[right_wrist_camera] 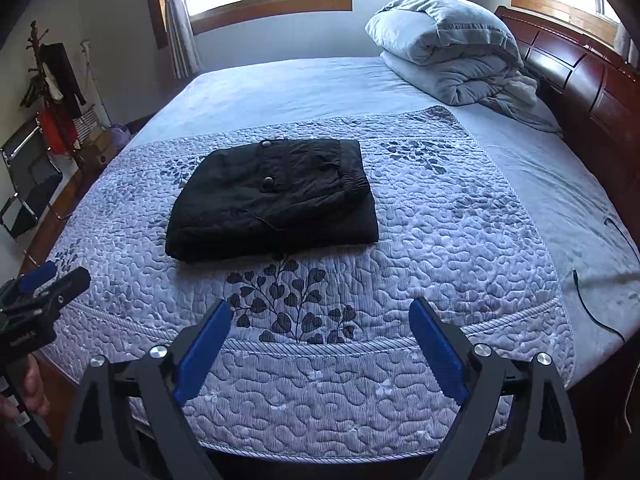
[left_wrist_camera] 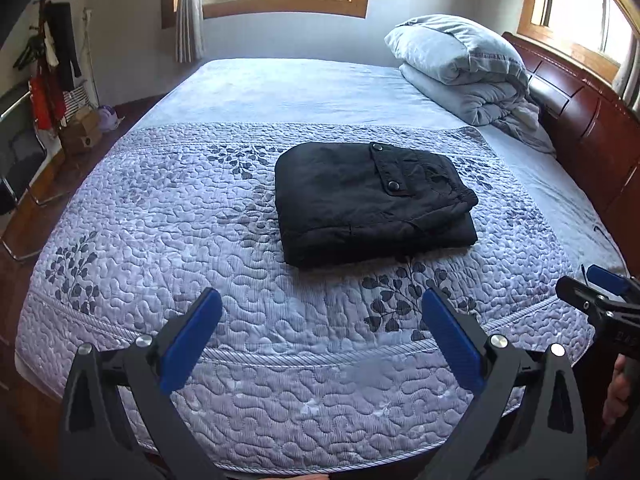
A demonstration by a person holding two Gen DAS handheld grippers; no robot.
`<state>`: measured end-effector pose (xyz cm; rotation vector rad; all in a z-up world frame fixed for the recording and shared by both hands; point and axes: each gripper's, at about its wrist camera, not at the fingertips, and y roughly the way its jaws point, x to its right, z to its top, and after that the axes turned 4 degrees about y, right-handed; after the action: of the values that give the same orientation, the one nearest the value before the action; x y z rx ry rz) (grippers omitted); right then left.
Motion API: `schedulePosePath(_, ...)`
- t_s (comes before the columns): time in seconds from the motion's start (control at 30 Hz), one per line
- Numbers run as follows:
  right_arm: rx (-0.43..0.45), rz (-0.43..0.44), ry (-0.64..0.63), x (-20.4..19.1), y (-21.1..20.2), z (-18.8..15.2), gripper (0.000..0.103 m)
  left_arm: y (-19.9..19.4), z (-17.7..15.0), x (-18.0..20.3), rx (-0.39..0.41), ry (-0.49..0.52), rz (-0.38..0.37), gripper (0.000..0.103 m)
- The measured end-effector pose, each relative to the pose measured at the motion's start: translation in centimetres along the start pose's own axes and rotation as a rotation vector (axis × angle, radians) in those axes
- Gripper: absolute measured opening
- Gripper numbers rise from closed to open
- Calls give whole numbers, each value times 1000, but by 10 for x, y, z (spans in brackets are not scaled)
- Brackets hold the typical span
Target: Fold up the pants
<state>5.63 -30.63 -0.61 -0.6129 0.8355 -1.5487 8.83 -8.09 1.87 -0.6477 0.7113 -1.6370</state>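
The black pants (left_wrist_camera: 372, 200) lie folded in a compact rectangle on the quilted lavender bedspread (left_wrist_camera: 180, 220), pocket flap with snaps on top; they also show in the right wrist view (right_wrist_camera: 276, 200). My left gripper (left_wrist_camera: 320, 304) is open and empty, held above the bed's near edge, well short of the pants. My right gripper (right_wrist_camera: 320, 312) is open and empty, also back near the bed's front edge. Each gripper shows at the edge of the other's view: the right one (left_wrist_camera: 596, 284), the left one (right_wrist_camera: 48, 276).
A folded grey duvet (left_wrist_camera: 468, 68) lies at the head of the bed by the dark wooden headboard (left_wrist_camera: 580, 112). A black cable (right_wrist_camera: 592, 300) lies on the right side of the sheet. A coat rack (left_wrist_camera: 52, 60), boxes and a chair stand left of the bed.
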Motion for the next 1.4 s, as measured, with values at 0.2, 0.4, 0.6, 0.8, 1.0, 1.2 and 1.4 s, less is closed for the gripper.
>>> schedulePosePath(0.2, -18, 8, -1, -3, 5, -4, 91, -3, -1, 1, 10, 9, -4, 100)
schedulePosePath(0.4, -18, 21, -12, -9, 8, -3, 91, -2, 1, -1, 7, -4, -13, 100)
schedulePosePath(0.6, -26, 23, -15, -10, 13, -1, 91, 3, 3, -1, 3, 14, -3, 100)
schedulePosePath(0.8, -33, 18, -8, -7, 18, 0, 92, 9, 5, 1, -5, 30, 10, 100)
schedulePosePath(1.0, -36, 18, -3, -4, 20, 1, 92, 12, 6, 4, -11, 34, 6, 100)
schedulePosePath(1.2, -33, 19, 0, -3, 20, 1, 92, 14, 7, 7, -18, 49, 6, 100)
schedulePosePath(1.4, -32, 16, 2, -2, 20, 1, 92, 14, 7, 8, -16, 57, 11, 100)
